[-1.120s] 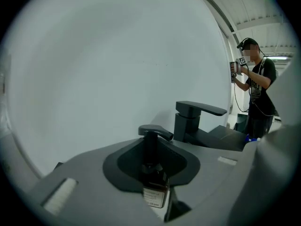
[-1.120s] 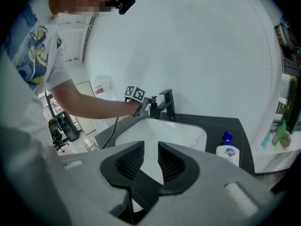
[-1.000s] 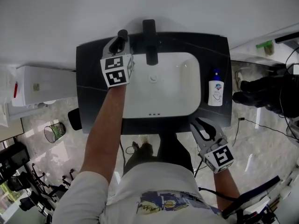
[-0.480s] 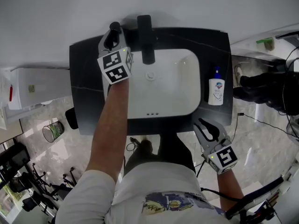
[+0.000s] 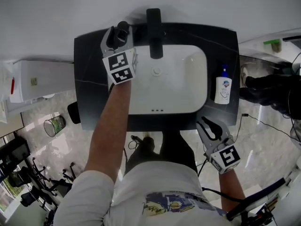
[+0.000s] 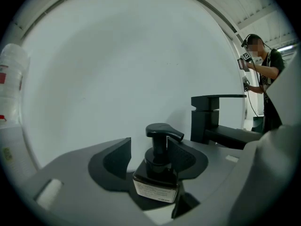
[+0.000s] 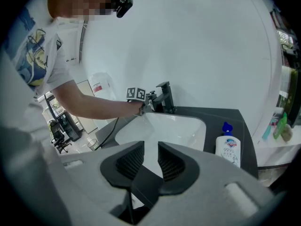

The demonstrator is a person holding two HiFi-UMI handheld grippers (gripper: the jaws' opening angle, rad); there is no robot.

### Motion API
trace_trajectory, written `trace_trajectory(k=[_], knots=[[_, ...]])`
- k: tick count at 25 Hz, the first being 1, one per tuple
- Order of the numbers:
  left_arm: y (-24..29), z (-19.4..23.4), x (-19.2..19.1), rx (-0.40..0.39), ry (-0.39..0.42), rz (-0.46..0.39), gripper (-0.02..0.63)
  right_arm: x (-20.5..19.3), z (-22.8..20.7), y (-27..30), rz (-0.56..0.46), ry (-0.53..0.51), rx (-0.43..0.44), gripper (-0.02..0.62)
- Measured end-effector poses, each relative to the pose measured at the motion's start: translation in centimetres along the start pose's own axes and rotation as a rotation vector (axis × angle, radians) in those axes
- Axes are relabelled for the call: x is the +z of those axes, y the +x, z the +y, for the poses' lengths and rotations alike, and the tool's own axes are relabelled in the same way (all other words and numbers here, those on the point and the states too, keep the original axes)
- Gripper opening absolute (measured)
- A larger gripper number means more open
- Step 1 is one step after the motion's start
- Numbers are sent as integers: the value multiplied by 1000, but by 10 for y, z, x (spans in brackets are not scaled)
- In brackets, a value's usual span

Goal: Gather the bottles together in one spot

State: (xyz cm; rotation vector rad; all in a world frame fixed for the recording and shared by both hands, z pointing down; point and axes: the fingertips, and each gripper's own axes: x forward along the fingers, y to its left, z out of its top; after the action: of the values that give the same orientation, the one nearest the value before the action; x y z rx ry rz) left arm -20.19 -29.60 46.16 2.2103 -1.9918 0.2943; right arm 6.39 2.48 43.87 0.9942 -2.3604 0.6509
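Left gripper view: my left gripper [image 6: 149, 157] has its jaws opening, with the dark brown square pump bottle with black dispenser head [image 6: 157, 173] standing upright between them. The pad on its left side is clear of the bottle; the other pad sits close by the pump neck, and I cannot confirm contact there. Beyond that gripper and to its right stands the matte black angular faucet [image 6: 209, 117]. Head view: the left gripper is at the far left corner of the dark stone counter [image 5: 89, 79], beside the faucet and just left of the white rectangular basin [image 5: 178, 79]. My right gripper [image 7: 150, 161] is held off the counter's near edge, jaws narrowly apart, nothing between them. The white plastic pump bottle with blue cap [image 7: 229, 149] stands upright ahead of the right gripper and slightly to its right, on the counter strip beside the basin. It is well apart from the left gripper and the brown bottle, with the basin between them.
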Motion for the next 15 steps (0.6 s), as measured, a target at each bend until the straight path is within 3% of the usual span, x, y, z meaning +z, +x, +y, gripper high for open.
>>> trace_trajectory(k=[2, 9, 15], knots=[[-4, 2, -1, -18, 12, 10, 267, 0, 4, 1, -11, -9, 5, 89], [-11, -7, -2, -84, 43, -2, 249, -6, 18, -3, -14, -5, 12, 89], [-6, -12, 0, -115, 43, -31, 290, -21, 17, -10, 10, 21, -9, 89]])
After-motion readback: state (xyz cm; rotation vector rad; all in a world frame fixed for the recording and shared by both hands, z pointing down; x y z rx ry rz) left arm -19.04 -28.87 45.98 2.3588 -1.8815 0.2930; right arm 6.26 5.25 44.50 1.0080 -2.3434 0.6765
